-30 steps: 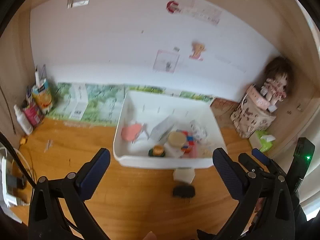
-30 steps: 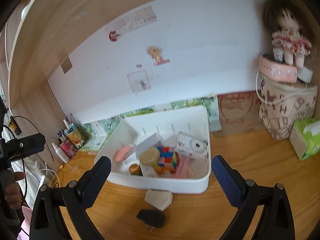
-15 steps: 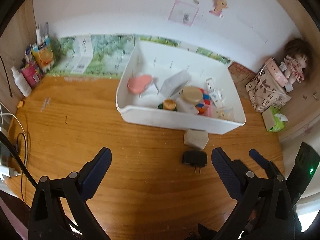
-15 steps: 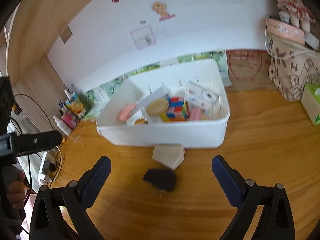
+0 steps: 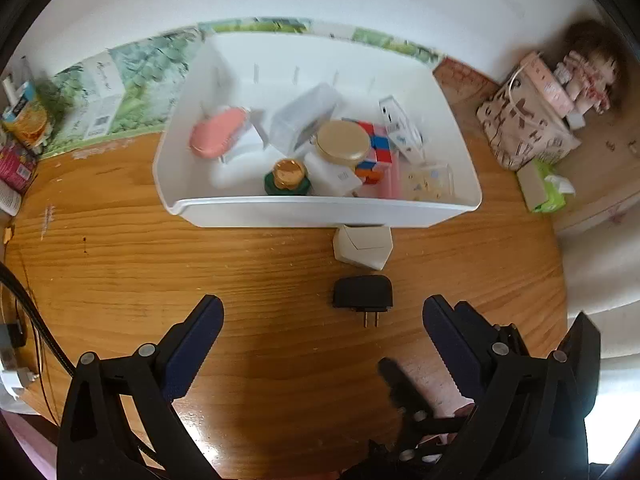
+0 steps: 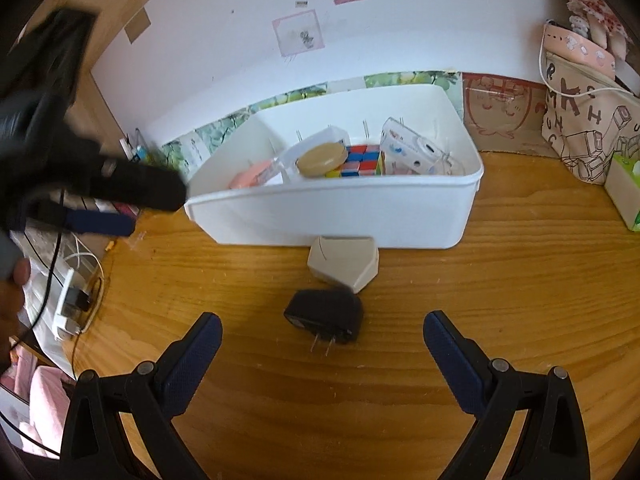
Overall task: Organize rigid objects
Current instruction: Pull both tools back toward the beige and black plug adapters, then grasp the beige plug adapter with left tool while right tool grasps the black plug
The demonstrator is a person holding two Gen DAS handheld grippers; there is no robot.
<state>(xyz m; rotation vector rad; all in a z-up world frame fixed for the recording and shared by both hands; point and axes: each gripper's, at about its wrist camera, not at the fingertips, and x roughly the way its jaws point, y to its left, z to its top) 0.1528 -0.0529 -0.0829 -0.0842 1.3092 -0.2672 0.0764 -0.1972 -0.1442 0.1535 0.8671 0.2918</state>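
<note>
Glossy wood desk [image 6: 500,300], white plastic bin [image 6: 400,212] — smooth

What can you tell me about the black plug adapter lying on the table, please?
The black plug adapter is a small, rounded block of matte plastic, lying flat on the wooden table with its two metal prongs pointing toward the cameras. It sits outside the white bin, just in front of the beige box, close but whether touching is unclear. No tool holds it.

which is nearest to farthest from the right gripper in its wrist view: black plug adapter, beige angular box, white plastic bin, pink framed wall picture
1. Black plug adapter, on the table just ahead of the right gripper.
2. Beige angular box, behind it.
3. White plastic bin, behind the box.
4. Pink framed wall picture, high on the wall.
</note>
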